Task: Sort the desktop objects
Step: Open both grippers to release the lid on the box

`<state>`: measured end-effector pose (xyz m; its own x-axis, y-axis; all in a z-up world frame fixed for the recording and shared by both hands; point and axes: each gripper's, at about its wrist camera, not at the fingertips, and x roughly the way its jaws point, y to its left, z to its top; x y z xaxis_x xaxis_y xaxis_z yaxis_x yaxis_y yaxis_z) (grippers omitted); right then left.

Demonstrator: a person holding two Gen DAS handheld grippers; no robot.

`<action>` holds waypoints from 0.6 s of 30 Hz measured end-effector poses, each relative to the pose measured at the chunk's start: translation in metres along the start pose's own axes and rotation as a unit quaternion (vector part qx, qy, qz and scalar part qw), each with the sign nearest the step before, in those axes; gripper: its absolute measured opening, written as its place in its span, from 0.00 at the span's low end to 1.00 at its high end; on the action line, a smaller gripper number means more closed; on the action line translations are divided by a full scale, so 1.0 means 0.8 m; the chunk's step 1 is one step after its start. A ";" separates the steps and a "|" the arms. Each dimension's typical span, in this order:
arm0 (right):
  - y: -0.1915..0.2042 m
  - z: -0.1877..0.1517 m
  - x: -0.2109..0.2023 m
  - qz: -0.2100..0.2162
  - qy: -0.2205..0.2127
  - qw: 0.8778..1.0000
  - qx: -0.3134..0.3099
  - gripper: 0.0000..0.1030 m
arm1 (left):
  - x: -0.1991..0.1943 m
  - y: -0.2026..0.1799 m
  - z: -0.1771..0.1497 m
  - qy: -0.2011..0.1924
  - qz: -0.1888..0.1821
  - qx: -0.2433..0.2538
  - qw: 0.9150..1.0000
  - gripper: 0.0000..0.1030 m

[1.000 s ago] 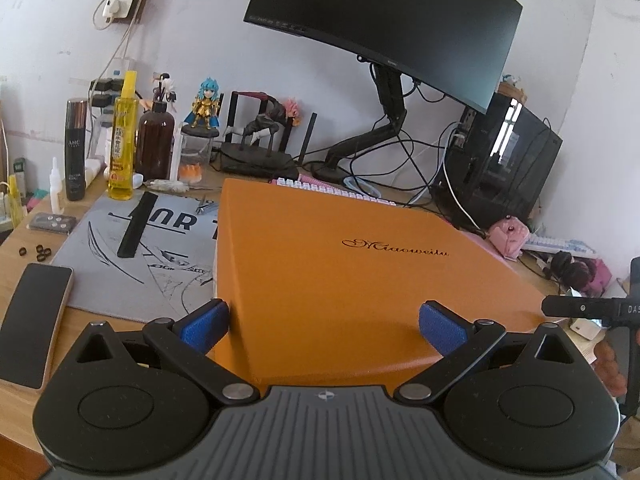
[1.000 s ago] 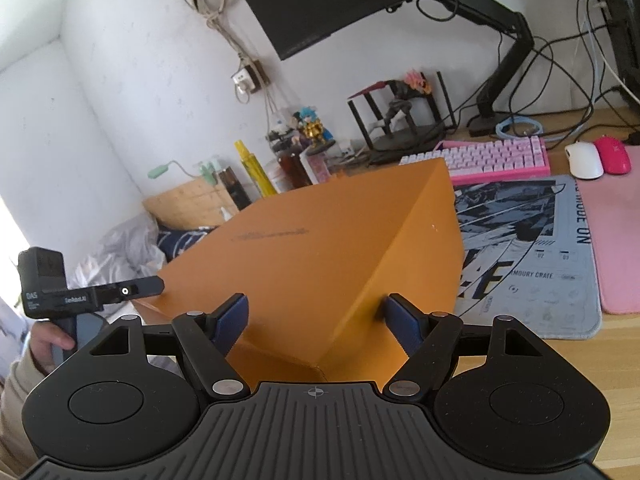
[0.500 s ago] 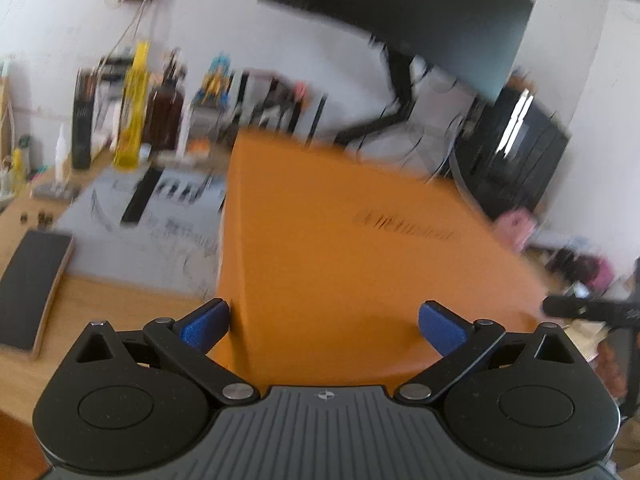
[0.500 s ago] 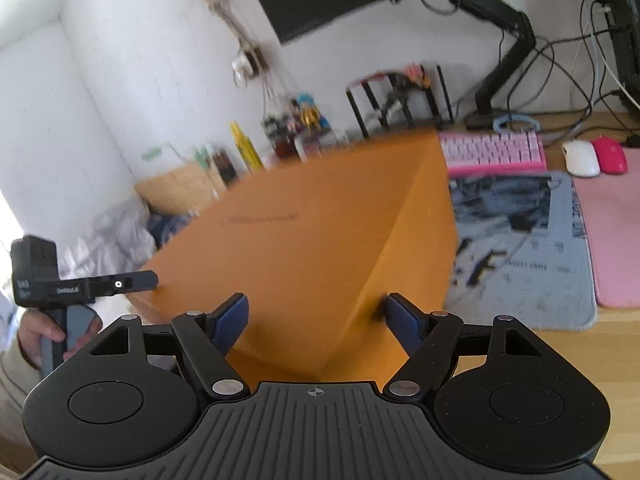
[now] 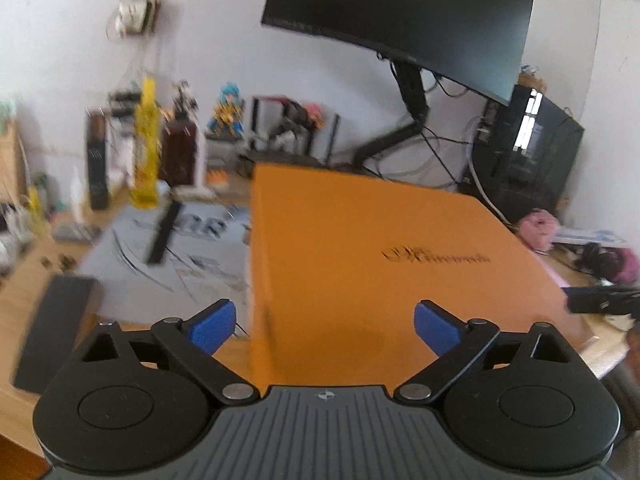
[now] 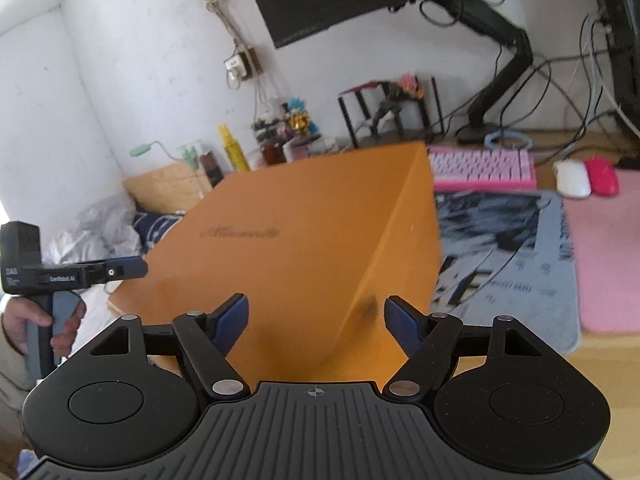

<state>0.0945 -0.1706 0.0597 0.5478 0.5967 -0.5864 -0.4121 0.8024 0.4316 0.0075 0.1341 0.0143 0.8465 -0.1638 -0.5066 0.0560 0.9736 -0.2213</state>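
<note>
Both tongs stand spread wide, grasping nothing. The left tongs (image 5: 324, 322) straddle the near left corner of the orange box (image 5: 360, 264), and the right tongs (image 6: 316, 318) straddle its near right corner; contact cannot be told. The box is closed and sits at the table's (image 6: 560, 360) front edge, over a grey desk mat (image 6: 508, 248). A pink keyboard (image 6: 480, 166) lies behind it.

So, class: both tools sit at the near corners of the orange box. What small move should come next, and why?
Probably close both tools on the corners before lifting. The left tool and right tool stand open, blue fingers straddling the orange box without visibly pinching it. The box is wide, so one grip alone would likely let it tip.
</note>
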 end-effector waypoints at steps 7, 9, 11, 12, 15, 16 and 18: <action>0.016 0.035 0.008 -0.017 -0.027 0.998 -0.052 0.82 | -0.018 -0.027 0.033 -0.061 0.042 0.034 0.997 1.00; 0.021 0.044 0.013 -0.019 -0.032 0.997 -0.068 0.83 | -0.007 -0.042 0.037 -0.057 0.046 0.055 0.996 1.00; 0.026 0.054 0.018 -0.020 -0.037 0.996 -0.083 0.83 | 0.004 -0.057 0.041 -0.052 0.051 0.076 0.994 1.00; 0.028 0.059 0.021 -0.021 -0.040 0.995 -0.091 0.83 | 0.009 -0.064 0.043 -0.049 0.053 0.086 0.994 1.00; 0.028 0.066 0.045 -0.022 -0.027 0.993 -0.111 0.83 | 0.031 -0.077 0.042 -0.024 0.061 0.115 0.991 1.00; 0.030 0.065 0.051 -0.021 -0.021 0.993 -0.117 0.81 | 0.036 -0.078 0.042 -0.018 0.061 0.120 0.991 1.00; 0.030 0.065 0.057 -0.016 -0.011 0.992 -0.123 0.80 | 0.044 -0.078 0.041 -0.005 0.061 0.123 0.991 1.00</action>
<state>0.1475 -0.1241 0.0788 0.5781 0.5734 -0.5805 -0.5585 0.7967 0.2307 0.0513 0.0729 0.0375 0.8597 -0.0416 -0.5091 0.0784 0.9956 0.0510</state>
